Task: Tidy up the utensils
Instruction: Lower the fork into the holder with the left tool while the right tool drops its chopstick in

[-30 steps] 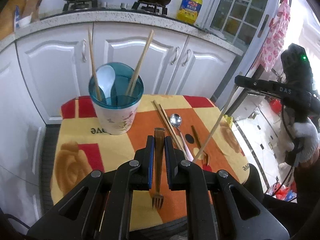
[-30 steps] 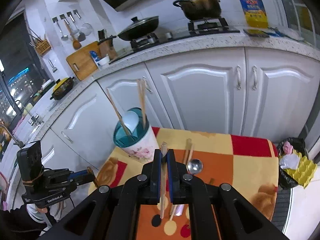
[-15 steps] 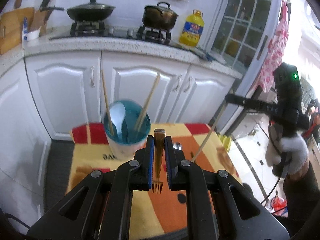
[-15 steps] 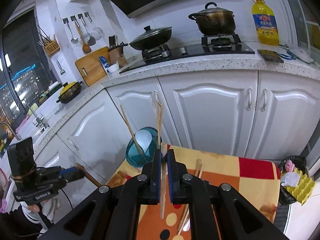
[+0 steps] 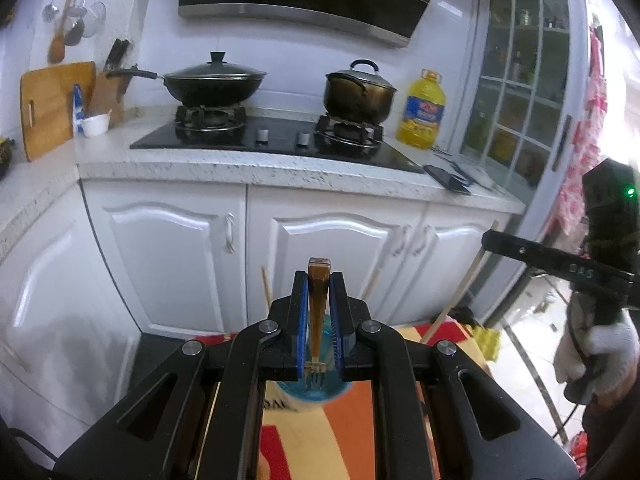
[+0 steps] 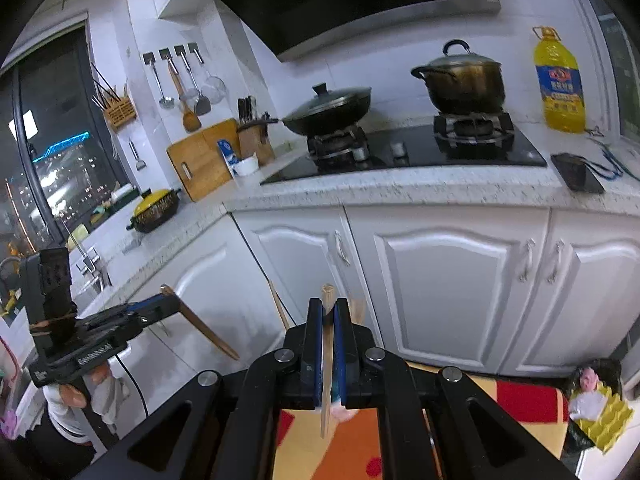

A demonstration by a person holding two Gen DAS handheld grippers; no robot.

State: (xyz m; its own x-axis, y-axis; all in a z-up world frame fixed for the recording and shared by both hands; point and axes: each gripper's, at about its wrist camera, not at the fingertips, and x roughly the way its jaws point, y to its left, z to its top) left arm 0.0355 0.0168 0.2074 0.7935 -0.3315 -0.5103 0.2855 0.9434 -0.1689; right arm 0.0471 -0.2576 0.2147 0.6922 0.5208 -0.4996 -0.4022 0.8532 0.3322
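My left gripper (image 5: 319, 280) is shut on a brown-handled fork (image 5: 317, 320), its tines hanging down over the teal cup (image 5: 316, 390). The fingers hide most of the cup; two chopsticks (image 5: 265, 288) stick up out of it. In the right wrist view my right gripper (image 6: 329, 304) is shut on a single wooden chopstick (image 6: 327, 360), raised above the table near the cup's chopsticks (image 6: 278, 304). Each gripper shows in the other's view: the right gripper (image 5: 492, 240) with its chopstick, and the left gripper (image 6: 160, 304) with the fork handle (image 6: 204, 328).
The table carries an orange, yellow and red cloth (image 5: 340, 432). White cabinets (image 5: 168, 248) stand close behind it under a counter with a wok (image 5: 212, 84), a pot (image 5: 358, 92) and an oil bottle (image 5: 422, 116). A bin with a yellow egg tray (image 6: 596, 404) sits at the right.
Both grippers have risen with their utensils and tilted up. The cup has sunk low behind the fingers, and the utensils lying on the cloth have dropped out of sight.
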